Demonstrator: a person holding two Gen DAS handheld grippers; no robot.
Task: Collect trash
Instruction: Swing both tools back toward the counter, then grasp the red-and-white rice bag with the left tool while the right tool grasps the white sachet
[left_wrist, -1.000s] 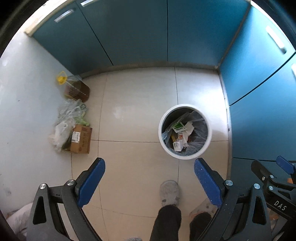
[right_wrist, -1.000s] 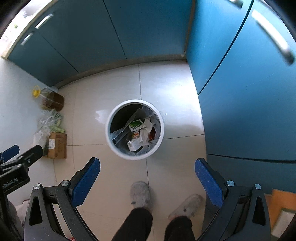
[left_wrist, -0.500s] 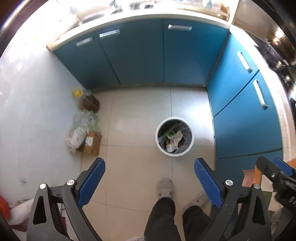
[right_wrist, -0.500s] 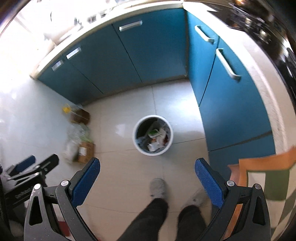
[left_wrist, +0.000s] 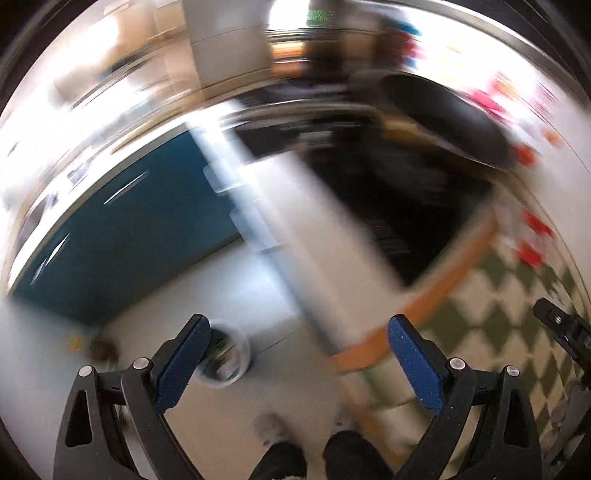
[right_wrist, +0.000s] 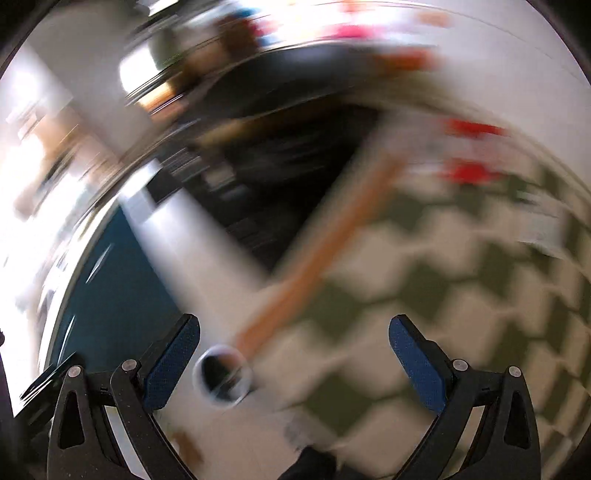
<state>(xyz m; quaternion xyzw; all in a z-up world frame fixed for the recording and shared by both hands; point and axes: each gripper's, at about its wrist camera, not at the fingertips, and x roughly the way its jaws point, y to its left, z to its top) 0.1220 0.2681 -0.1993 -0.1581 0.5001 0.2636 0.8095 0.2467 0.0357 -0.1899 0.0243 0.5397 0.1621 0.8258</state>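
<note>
Here both views are heavily smeared by motion blur, so only coarse shapes can be made out. The left tool (left_wrist: 297, 360) is seen with its blue pads spread wide apart and nothing held between them; the right tool (right_wrist: 293, 360) is likewise spread wide and empty. The bin (left_wrist: 231, 356), white-rimmed and round, is seen on the pale floor (left_wrist: 229, 295), low in the left view just beside the left pad, with blurred trash inside it. In the right view the bin (right_wrist: 223, 376) appears just right of the left pad, its contents too blurred to be told. Blue cabinets (left_wrist: 125, 240) are seen beyond the bin, at the floor's far edge. A surface (left_wrist: 517, 325) covered by a green and white chequered cloth, edged in orange, fills the right of both views; red objects near its far edge are too blurred to be named. A dark area, perhaps a stove, lies between the cabinets and the surface. The person's dark trouser legs (left_wrist: 332, 458) are seen at the bottom of the left view. A part of the right tool (left_wrist: 565, 332) shows at that view's right edge.
</note>
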